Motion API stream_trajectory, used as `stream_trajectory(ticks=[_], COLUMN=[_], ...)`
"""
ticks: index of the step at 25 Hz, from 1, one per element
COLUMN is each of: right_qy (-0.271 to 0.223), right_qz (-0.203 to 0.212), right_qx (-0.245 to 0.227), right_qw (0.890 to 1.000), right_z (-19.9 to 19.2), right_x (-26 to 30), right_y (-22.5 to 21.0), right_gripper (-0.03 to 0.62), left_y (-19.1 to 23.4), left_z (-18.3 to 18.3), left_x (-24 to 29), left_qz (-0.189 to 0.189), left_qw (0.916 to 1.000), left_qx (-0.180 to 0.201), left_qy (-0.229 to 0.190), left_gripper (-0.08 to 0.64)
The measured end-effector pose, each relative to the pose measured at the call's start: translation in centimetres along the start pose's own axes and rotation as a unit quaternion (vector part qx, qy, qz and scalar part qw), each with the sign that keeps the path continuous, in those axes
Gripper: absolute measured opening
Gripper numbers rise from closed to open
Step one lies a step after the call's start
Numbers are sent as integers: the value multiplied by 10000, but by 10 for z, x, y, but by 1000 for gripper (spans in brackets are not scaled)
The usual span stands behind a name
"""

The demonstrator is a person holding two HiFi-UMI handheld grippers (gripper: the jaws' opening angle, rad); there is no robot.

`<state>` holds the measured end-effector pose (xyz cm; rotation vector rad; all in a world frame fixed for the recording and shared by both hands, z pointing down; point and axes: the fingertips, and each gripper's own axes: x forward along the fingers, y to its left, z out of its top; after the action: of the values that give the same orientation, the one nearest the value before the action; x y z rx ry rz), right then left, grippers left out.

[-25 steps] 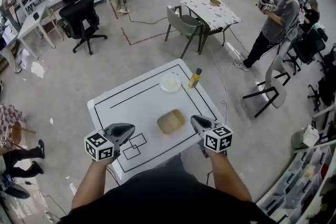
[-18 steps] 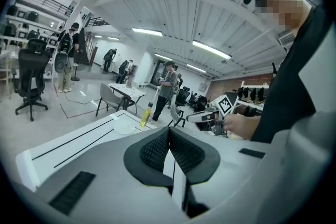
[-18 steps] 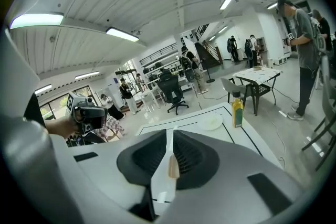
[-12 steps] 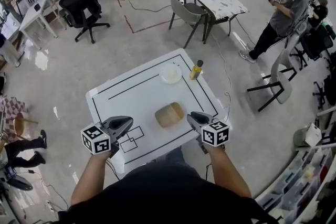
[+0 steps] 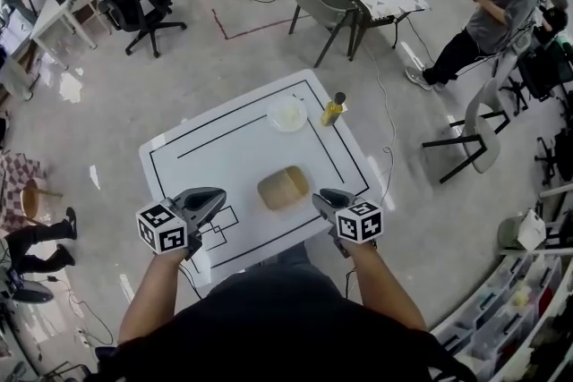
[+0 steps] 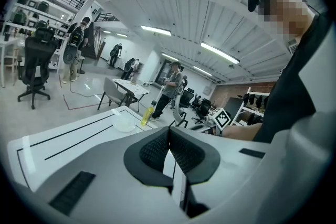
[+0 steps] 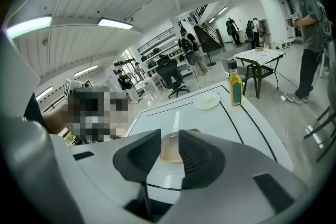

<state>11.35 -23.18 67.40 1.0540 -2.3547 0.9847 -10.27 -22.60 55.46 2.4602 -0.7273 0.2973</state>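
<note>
- On the white table (image 5: 224,165), where's the tan box (image 5: 284,188)?
- Near the front edge, with the plate (image 5: 287,114) at its 12 o'clock and the yellow bottle (image 5: 333,110) at 1.
- And the grippers?
- Right gripper (image 5: 324,199) is near the box's 4 o'clock, jaws spread, not touching it. Left gripper (image 5: 208,199) is at 9 o'clock, jaws pressed together, empty.

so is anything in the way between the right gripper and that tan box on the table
Nothing visible does. The right gripper, jaws apart, points at the tan box with only bare table between them. The white dish and the yellow bottle stand beyond the box, near the far edge.
</note>
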Motion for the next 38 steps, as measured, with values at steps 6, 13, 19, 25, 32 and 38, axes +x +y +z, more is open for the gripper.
stream_trajectory(ticks=[6, 13, 19, 25, 32, 38], right_qy=[256, 648, 957, 1225, 1349, 1389], right_qz=[59, 282, 421, 499, 629, 729], right_qx=[97, 225, 343, 544, 874, 1101], right_qw=[9996, 9972, 9939, 9897, 9850, 9815], right_z=[-16, -45, -67, -90, -104, -107], right_x=[17, 45, 71, 87, 101, 112], right_y=[-20, -30, -41, -57, -66, -70], right_gripper=[136, 156, 170, 184, 187, 193], left_y=[9, 17, 30, 37, 45, 50], left_z=[-2, -6, -14, -23, -30, -32], left_x=[14, 32, 41, 47, 54, 60], left_qz=[90, 158, 253, 301, 325, 286], left_qw=[9999, 9996, 9990, 9981, 9971, 9967], left_qx=[-88, -149, -252, -378, -465, -525], left_qy=[71, 193, 275, 371, 514, 553], left_gripper=[23, 23, 23, 23, 23, 23])
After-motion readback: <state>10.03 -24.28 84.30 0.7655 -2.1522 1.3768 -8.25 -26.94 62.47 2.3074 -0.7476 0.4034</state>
